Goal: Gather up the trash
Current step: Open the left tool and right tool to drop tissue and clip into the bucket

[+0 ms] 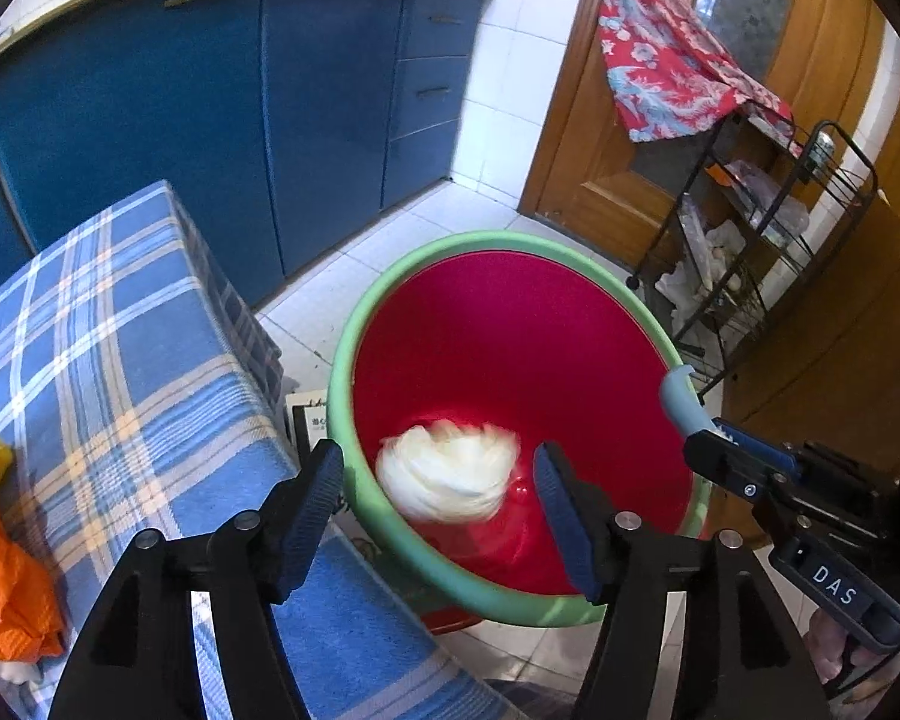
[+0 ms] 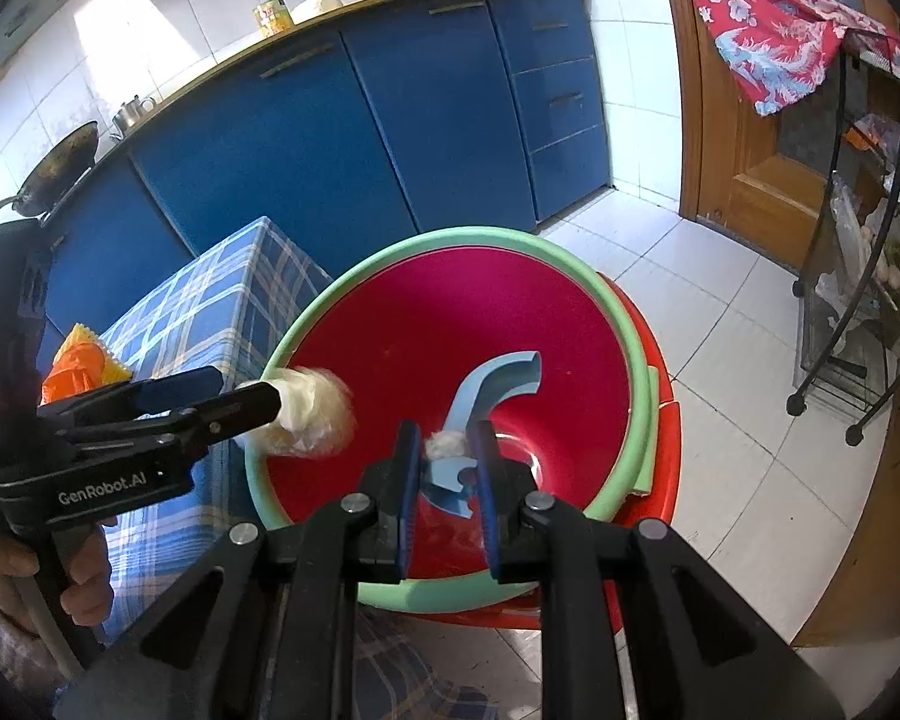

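A round bin, red inside with a green rim (image 1: pixel 390 276) (image 2: pixel 390 246), stands on the floor beside the table. My left gripper (image 1: pixel 438 450) (image 2: pixel 273 402) hangs over its left edge, open. A white crumpled wad (image 1: pixel 450 474) (image 2: pixel 315 414) shows blurred between its fingers, clear of both pads, over the bin's inside. My right gripper (image 2: pixel 447 429) (image 1: pixel 708 438) is over the bin too, shut on a light blue curved plastic piece (image 2: pixel 498 378) (image 1: pixel 681 399). A small white scrap (image 2: pixel 444 444) sits between its jaws as well.
A table with a blue checked cloth (image 1: pixel 120 330) lies left of the bin, with an orange bag (image 1: pixel 0 570) on it. Blue cabinets (image 1: pixel 210 120) stand behind. A black wire cart (image 1: pixel 750 228) under a red floral cloth (image 1: pixel 660 60) is at the right, by a wooden door.
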`<action>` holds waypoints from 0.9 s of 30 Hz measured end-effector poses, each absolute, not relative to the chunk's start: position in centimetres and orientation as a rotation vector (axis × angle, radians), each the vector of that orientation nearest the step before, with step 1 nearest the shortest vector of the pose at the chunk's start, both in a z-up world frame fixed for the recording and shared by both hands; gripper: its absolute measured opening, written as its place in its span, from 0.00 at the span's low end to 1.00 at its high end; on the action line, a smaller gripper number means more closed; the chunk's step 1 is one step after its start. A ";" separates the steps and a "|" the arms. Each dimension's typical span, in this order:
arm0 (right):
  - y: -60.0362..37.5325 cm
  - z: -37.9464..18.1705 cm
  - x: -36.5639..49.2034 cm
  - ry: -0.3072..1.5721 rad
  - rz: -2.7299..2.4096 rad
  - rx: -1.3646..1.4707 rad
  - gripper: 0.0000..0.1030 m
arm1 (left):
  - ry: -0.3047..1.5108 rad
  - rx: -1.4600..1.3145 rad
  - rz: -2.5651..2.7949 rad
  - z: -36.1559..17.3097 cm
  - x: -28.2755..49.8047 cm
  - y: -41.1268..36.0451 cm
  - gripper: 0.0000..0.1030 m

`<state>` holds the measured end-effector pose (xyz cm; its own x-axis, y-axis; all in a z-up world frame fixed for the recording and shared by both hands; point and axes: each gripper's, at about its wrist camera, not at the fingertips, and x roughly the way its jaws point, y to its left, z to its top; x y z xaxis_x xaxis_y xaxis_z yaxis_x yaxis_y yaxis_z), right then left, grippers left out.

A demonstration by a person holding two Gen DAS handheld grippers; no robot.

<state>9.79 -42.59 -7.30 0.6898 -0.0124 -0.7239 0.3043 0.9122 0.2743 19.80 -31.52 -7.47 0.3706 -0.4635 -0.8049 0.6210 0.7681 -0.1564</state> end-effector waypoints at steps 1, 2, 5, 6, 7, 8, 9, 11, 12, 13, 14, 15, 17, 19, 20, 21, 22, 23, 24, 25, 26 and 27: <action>-42.6 -7.4 9.8 0.796 -0.181 0.395 0.19 | 0.968 0.180 -0.699 -7.5 19.8 -31.3 0.66; -42.6 -7.5 9.9 0.798 -0.180 0.396 0.19 | 0.969 0.176 -0.696 -7.5 19.9 -31.1 0.66; -42.7 -7.6 10.0 0.801 -0.177 0.399 0.19 | 0.965 0.169 -0.685 -7.3 19.7 -30.6 0.66; -42.7 -7.7 10.0 0.802 -0.175 0.400 0.19 | 0.963 0.167 -0.680 -7.2 19.6 -30.4 0.66; -42.7 -7.8 10.0 0.803 -0.173 0.403 0.19 | 0.962 0.165 -0.674 -7.2 19.6 -30.1 0.66; -42.7 -7.8 10.1 0.805 -0.168 0.406 0.20 | 0.961 0.162 -0.670 -7.1 19.6 -29.9 0.66; -42.7 -7.9 10.2 0.807 -0.164 0.410 0.20 | 0.960 0.158 -0.668 -7.0 19.5 -29.6 0.66; -42.6 -8.0 10.2 0.810 -0.160 0.415 0.20 | 0.956 0.149 -0.659 -6.8 19.4 -29.1 0.66; -42.5 -8.1 10.2 0.809 -0.161 0.418 0.21 | 0.954 0.144 -0.654 -6.6 19.3 -28.9 0.66; -42.5 -8.1 10.2 0.809 -0.161 0.419 0.21 | 0.951 0.139 -0.649 -6.5 19.3 -28.6 0.66; -42.5 -8.1 10.2 0.809 -0.161 0.419 0.21 | 0.948 0.134 -0.643 -6.3 19.3 -28.3 0.66; -42.5 -8.1 10.2 0.808 -0.162 0.419 0.23 | 0.945 0.129 -0.637 -6.2 19.2 -27.9 0.66; -42.4 -7.9 10.1 0.800 -0.161 0.422 0.30 | 0.945 0.118 -0.629 -5.9 19.2 -27.4 0.66; -42.3 -7.7 9.9 0.792 -0.159 0.422 0.32 | 0.944 0.102 -0.621 -5.6 19.0 -26.7 0.66; -42.2 -7.5 9.9 0.789 -0.160 0.421 0.32 | 0.942 0.097 -0.617 -5.5 19.0 -26.5 0.66; -42.1 -7.3 9.8 0.786 -0.159 0.418 0.32 | 0.938 0.092 -0.614 -5.4 18.9 -26.1 0.66; -42.0 -7.1 9.8 0.783 -0.158 0.417 0.32 | 0.934 0.087 -0.609 -5.2 18.8 -25.8 0.66; -41.9 -6.9 9.7 0.779 -0.157 0.417 0.32 | 0.929 0.081 -0.605 -5.0 18.7 -25.4 0.66; -41.7 -6.6 9.5 0.774 -0.155 0.416 0.32 | 0.925 0.074 -0.599 -4.8 18.6 -25.0 0.66; -41.6 -6.4 9.5 0.770 -0.154 0.415 0.32 | 0.922 0.069 -0.595 -4.6 18.6 -24.6 0.66; -41.4 -6.1 9.3 0.764 -0.153 0.412 0.32 | 0.918 0.063 -0.590 -4.4 18.4 -24.2 0.66; -41.2 -5.8 9.2 0.758 -0.151 0.409 0.32 | 0.914 0.057 -0.584 -4.2 18.3 -23.7 0.66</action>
